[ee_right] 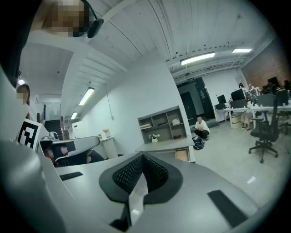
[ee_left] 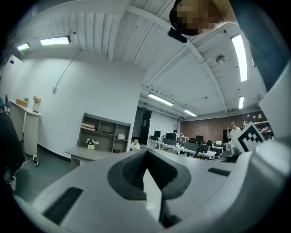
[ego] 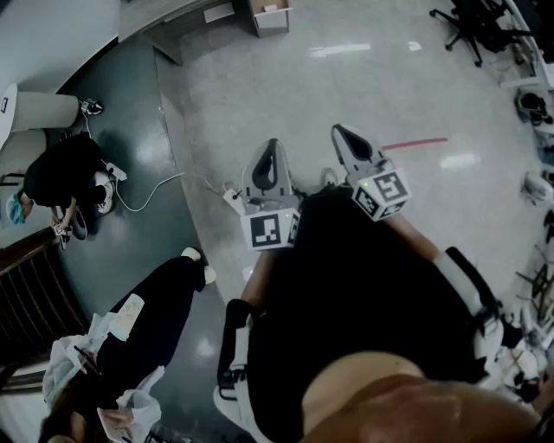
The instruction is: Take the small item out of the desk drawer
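I hold both grippers close to my chest, pointing out over the floor. In the head view the left gripper (ego: 271, 158) and the right gripper (ego: 348, 138) stand side by side, their marker cubes below them. Each has its jaws together at the tips with nothing between them, as the left gripper view (ee_left: 146, 155) and the right gripper view (ee_right: 142, 158) show. A grey desk (ee_right: 166, 146) with a shelf unit (ee_right: 163, 123) behind it stands far off across the room, also in the left gripper view (ee_left: 88, 154). No drawer or small item can be made out.
A brown box (ego: 270, 16) sits by the desk's end (ego: 164, 17). A person in black (ego: 61, 173) crouches at the left, and another (ego: 147, 320) is at the lower left. A white cable (ego: 164, 184) lies on the floor. An office chair (ego: 472, 26) stands at the far right.
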A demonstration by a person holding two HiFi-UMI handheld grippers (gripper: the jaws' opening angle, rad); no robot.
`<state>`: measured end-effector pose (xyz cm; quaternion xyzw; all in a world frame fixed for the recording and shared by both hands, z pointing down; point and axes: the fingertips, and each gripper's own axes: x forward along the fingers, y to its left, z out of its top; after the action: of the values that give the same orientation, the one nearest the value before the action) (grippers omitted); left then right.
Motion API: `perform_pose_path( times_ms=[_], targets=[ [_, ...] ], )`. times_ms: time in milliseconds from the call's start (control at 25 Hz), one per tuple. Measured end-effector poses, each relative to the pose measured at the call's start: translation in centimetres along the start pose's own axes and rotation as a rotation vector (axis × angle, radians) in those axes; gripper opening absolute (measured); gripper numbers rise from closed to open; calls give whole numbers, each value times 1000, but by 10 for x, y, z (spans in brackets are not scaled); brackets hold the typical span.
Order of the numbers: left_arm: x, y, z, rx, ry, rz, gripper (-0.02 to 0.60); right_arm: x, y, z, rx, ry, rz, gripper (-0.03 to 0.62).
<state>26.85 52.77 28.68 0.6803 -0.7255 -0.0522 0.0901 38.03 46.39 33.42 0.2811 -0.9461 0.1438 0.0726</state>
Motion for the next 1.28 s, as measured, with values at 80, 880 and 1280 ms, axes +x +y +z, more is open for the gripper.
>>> perform_pose_path(
  times_ms=[80, 880, 1280],
  targets=[
    [0, 5, 3, 1, -4, 0, -2, 4, 3, 1, 6, -2, -1, -2],
    [0, 38, 12, -12, 25, -63, -2, 30, 29, 9, 37, -26, -49, -2],
    [-5, 78, 10, -8, 16, -108, -2, 60, 54, -1, 27, -45, -81, -2]
  ],
)
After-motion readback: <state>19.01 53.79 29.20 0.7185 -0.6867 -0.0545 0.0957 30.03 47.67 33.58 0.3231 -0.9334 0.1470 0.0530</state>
